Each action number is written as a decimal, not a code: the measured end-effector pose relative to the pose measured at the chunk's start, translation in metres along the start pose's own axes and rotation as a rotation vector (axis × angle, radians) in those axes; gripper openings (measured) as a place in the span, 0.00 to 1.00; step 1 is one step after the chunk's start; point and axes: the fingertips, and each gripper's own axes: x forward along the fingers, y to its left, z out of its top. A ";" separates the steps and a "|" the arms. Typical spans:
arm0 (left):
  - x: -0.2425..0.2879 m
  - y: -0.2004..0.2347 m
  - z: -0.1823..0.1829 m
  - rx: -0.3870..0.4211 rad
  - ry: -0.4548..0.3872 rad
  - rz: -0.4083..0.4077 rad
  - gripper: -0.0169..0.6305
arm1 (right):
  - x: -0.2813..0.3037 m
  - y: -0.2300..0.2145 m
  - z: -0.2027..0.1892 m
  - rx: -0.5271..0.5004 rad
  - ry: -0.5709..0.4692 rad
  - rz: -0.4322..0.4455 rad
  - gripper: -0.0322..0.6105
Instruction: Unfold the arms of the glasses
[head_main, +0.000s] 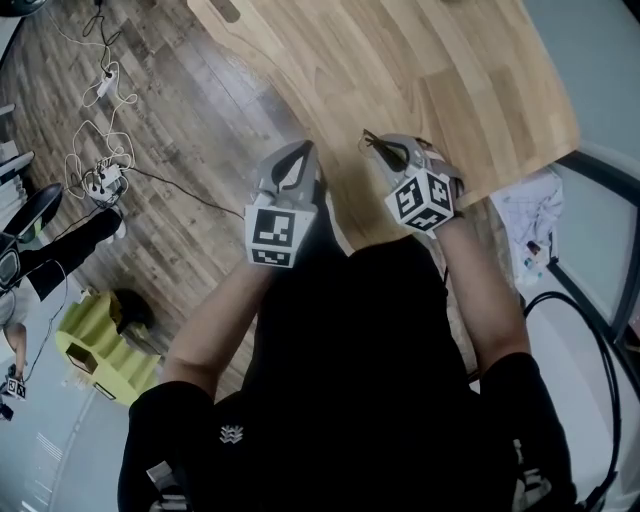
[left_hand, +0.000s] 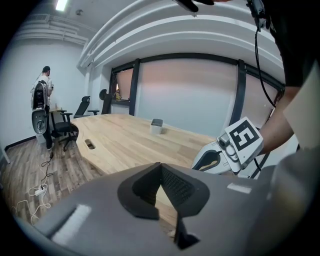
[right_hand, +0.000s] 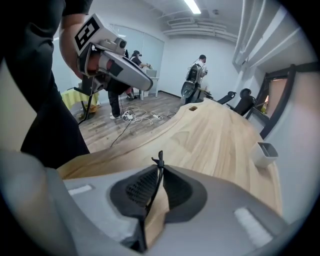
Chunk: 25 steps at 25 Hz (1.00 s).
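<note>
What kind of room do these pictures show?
Probably an office meeting room: a long wooden table, black office chairs beside it, and a large glazed partition behind it. Loose cables lie on the wood floor.

Office meeting room: long wooden surface (left_hand: 130, 140), swivel chairs (left_hand: 65, 129), glazed partition wall (left_hand: 185, 95), ceiling strip lights (right_hand: 192, 6), cables (right_hand: 137, 117) on plank floor (head_main: 200, 100)

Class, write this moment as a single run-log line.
left gripper: shut, empty | right gripper: shut on glasses, seen as thin dark piece | both at wooden table edge
</note>
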 end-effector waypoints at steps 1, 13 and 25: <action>0.001 -0.005 0.001 0.004 0.003 -0.017 0.04 | -0.005 -0.001 0.002 0.013 -0.018 -0.009 0.11; 0.055 -0.092 -0.004 0.099 0.068 -0.290 0.16 | -0.055 -0.007 0.003 0.061 -0.157 -0.131 0.11; 0.064 -0.092 -0.013 0.102 0.124 -0.266 0.19 | -0.040 -0.015 -0.011 0.167 -0.138 -0.117 0.11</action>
